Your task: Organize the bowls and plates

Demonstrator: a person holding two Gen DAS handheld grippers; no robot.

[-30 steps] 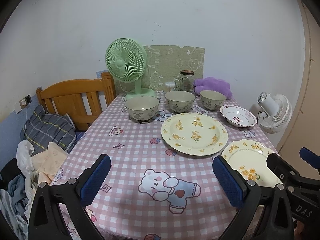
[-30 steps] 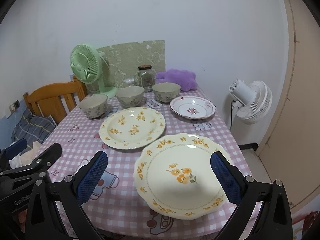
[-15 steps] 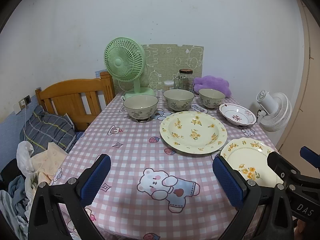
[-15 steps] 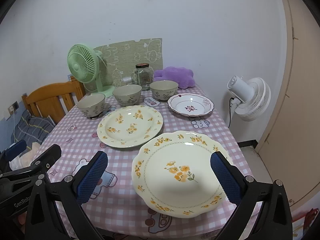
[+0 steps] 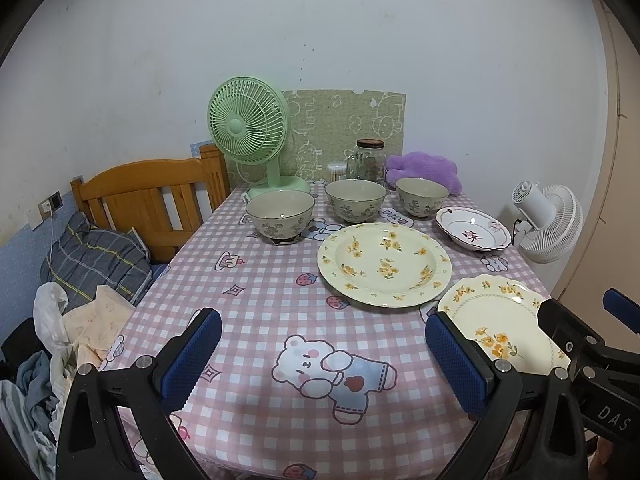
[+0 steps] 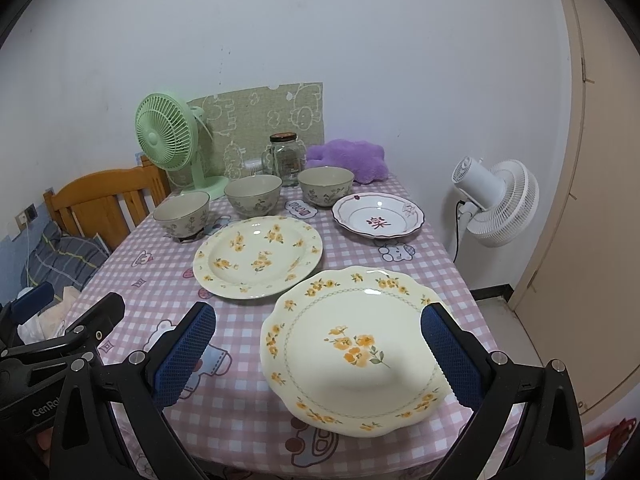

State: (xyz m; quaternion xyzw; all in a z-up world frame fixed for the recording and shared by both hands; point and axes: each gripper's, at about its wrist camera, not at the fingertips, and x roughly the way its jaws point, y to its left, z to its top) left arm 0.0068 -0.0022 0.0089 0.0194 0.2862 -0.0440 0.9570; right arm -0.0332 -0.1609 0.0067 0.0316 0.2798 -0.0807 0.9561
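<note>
since the earlier frames both views are pulled slightly back; the dishes are unmoved. the left gripper (image 5: 320, 360) is held spread over bare tablecloth (image 5: 260, 304); the right gripper (image 6: 318, 352) is spread over the scalloped plate (image 6: 356, 348), gripping nothing. the round plate (image 5: 384, 264) is seen at 12 o'clock, three bowls (image 5: 280, 214) beyond it. the floor (image 6: 496, 312) is shown only in the right view, the bedding (image 5: 92, 260) mostly in the left.
</note>
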